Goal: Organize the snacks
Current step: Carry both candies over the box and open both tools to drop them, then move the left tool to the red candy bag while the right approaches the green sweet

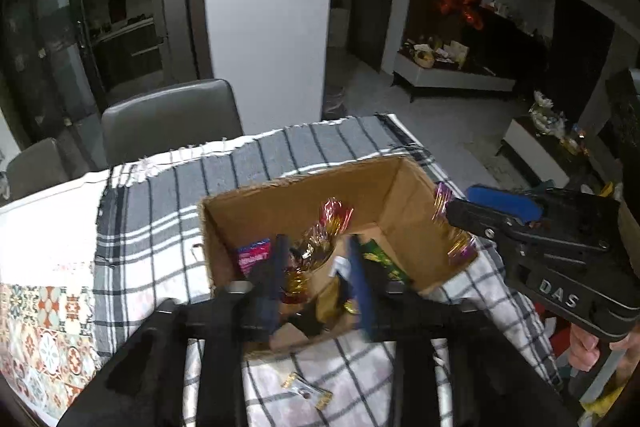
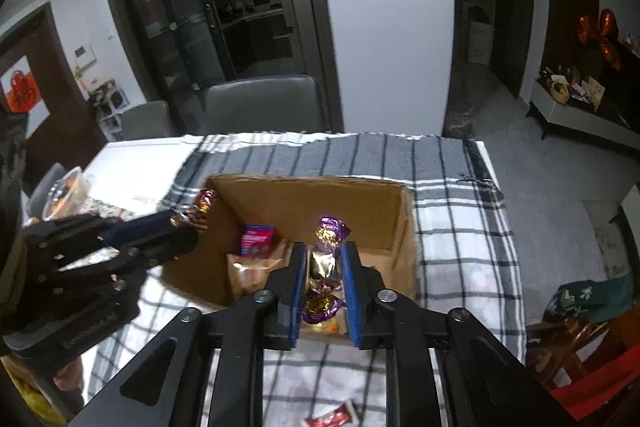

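1. Two grippers hang over the bench: the left gripper [image 1: 320, 267] has its jaws parted around a red-gold candy [image 1: 316, 247]; the right gripper [image 2: 323, 291] has its jaws apart beside a purple-gold candy [image 2: 324, 263].
2. Both candies sit above the open cardboard box [image 2: 304, 195], which holds more snacks.
3. A checked cloth [image 2: 452, 227] covers the bench.
4. Beyond stand grey chairs [image 2: 264, 103], then a white pillar [image 2: 384, 15].

Brown cardboard box [image 2: 304, 203]; purple-gold candy [image 2: 330, 231]; grey-white plaid cloth [image 2: 452, 227].
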Demonstrator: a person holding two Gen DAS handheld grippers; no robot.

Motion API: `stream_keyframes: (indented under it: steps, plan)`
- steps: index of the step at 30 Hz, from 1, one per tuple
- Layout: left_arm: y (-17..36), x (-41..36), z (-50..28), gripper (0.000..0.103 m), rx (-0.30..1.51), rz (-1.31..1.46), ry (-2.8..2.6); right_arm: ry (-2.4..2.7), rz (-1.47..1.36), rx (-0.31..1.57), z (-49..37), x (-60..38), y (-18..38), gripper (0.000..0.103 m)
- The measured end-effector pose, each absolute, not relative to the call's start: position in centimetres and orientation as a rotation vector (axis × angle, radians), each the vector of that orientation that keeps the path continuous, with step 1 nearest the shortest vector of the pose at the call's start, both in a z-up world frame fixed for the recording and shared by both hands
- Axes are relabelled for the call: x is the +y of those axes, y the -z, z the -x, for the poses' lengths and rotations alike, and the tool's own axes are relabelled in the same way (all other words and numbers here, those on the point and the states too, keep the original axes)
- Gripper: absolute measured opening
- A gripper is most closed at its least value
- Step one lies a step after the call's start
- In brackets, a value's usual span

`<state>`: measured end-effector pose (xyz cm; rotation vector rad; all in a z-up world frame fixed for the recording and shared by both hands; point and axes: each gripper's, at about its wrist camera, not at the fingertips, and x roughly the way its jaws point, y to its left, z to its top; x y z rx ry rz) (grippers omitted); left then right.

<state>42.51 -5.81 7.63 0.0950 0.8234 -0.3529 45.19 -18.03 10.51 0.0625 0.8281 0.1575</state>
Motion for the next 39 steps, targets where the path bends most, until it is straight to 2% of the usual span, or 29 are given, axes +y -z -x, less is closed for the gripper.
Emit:
stream_keyframes:
  steps: [1, 2, 19, 39]
  plan:
    - [-7.6, -5.7, -42.4, 0.053, 0.817, -0.091, 0.343, -0.143, -0.061, 0.822, -45.0, -18.3, -10.3, 0.04]
    - [-7.6, -5.6, -42.2, 0.055, 0.815, -0.09, 0.342, -0.145, -0.057, 0.824, -44.9, -18.3, -10.1, 0.04]
    - [-8.0, -7.7, -34.9, 0.055, 0.781, -0.143, 0.409, -0.191, -0.005, 0.848, -37.8, -19.2, -10.1, 0.04]
    - [-2.8, -11.7, -29.7, 0.055, 0.855, -0.214, 0.545, -0.186, 0.019, 0.919, -32.4, -22.0, -4.8, 0.04]
